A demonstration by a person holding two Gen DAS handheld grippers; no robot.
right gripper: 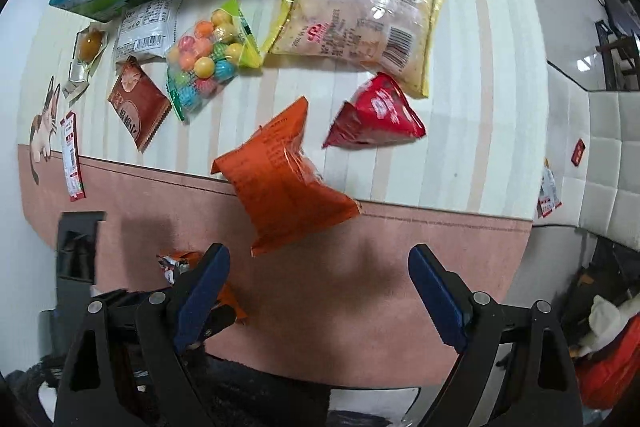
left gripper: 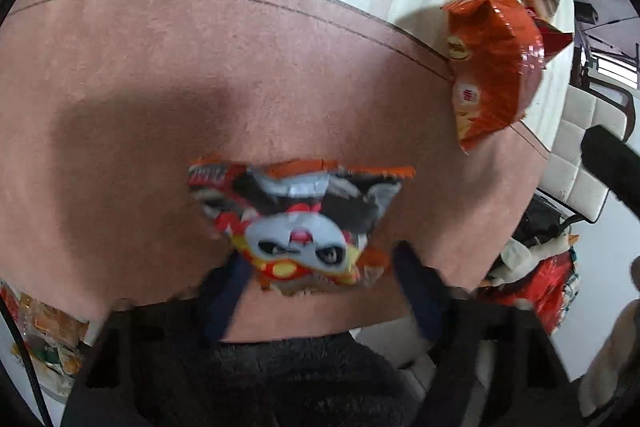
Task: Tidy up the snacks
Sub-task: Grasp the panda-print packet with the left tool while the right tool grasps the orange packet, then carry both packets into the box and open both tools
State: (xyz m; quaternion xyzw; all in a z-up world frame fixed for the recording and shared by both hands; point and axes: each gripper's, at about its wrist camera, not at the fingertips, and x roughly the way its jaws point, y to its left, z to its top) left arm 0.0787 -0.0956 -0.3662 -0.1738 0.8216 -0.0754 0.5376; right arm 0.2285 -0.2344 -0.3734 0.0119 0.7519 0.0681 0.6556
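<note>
Left claw (left gripper: 316,279) looks pinched on the small panda-print foil snack pouch (left gripper: 300,223), over the pink mat (left gripper: 160,67). Right claw (right gripper: 320,287) is spread and empty, orange foil snack bag (right gripper: 284,179) just beyond on the mat's far edge. I'd judge placing is next.

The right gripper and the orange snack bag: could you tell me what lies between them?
Only bare pink mat, in the right wrist view, between the right gripper and orange snack bag.
</note>
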